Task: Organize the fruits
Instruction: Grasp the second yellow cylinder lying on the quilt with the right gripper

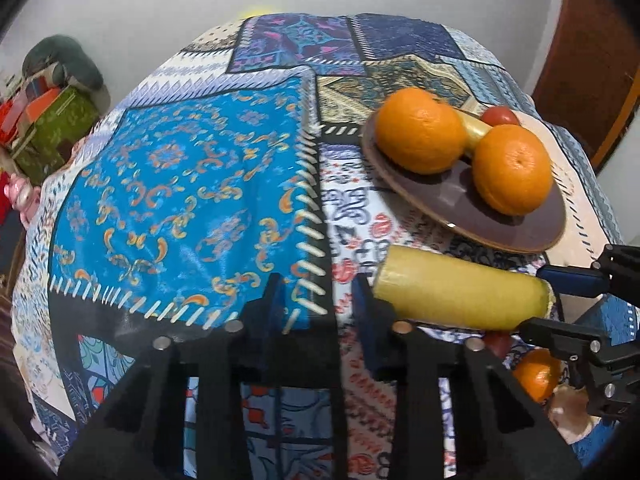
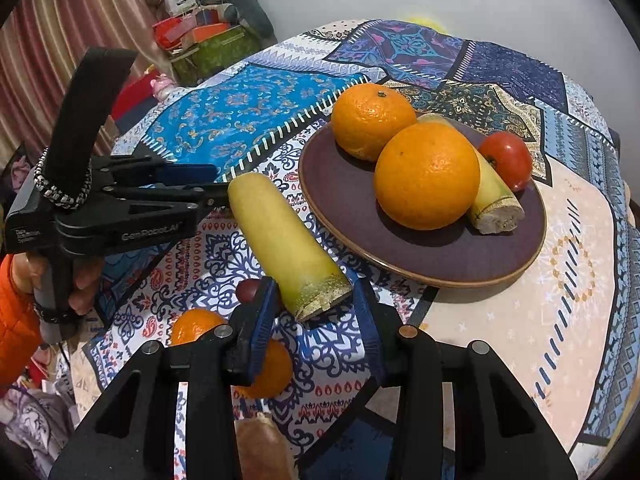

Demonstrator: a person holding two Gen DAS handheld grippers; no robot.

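Note:
A yellow sugarcane-like stalk piece lies between my two grippers, also in the left wrist view. My right gripper has its blue-padded fingers around the stalk's cut end. My left gripper is open and empty, its fingers just left of the stalk's other end. A brown plate holds two oranges, another stalk piece and a tomato. The plate also shows in the left wrist view.
Loose oranges, a small red fruit and a brown item lie on the patterned tablecloth near the front edge. Boxes and clutter stand beyond the table's left side.

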